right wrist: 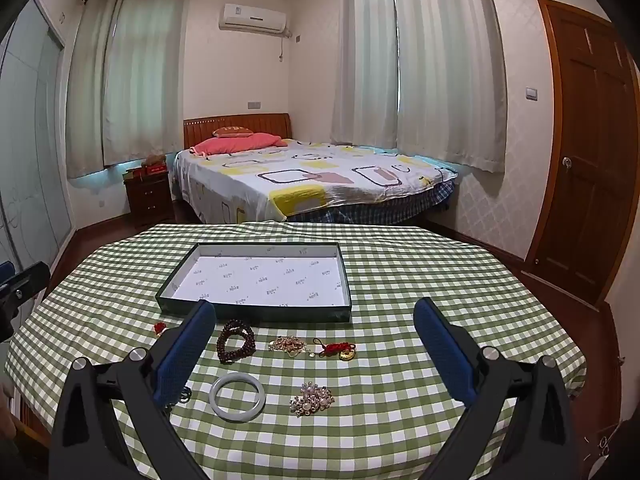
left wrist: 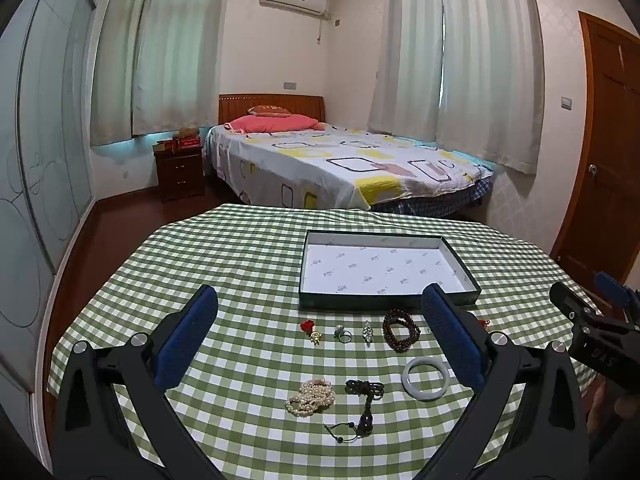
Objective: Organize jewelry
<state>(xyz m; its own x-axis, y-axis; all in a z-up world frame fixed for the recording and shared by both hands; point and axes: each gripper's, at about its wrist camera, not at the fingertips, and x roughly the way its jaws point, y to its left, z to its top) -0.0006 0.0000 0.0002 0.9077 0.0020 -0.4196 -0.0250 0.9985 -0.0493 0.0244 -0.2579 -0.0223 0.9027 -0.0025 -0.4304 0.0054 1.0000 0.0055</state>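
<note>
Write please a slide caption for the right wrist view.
Open right tongs hover over a white bangle, brooch and beads before an empty tray.

Your left wrist view looks forward and slightly down from above the near edge of the green-and-white checked tablecloth [left wrist: 256,248], facing the bed at the far wall; the shallow dark-rimmed box with white printed lining [left wrist: 460,258] sits right of centre. Your right wrist view faces the same way from further right, so that box [right wrist: 176,280] falls left of centre. Both share the white stone bangle [left wrist: 408,376] [right wrist: 218,402] in the lower frame.
</note>
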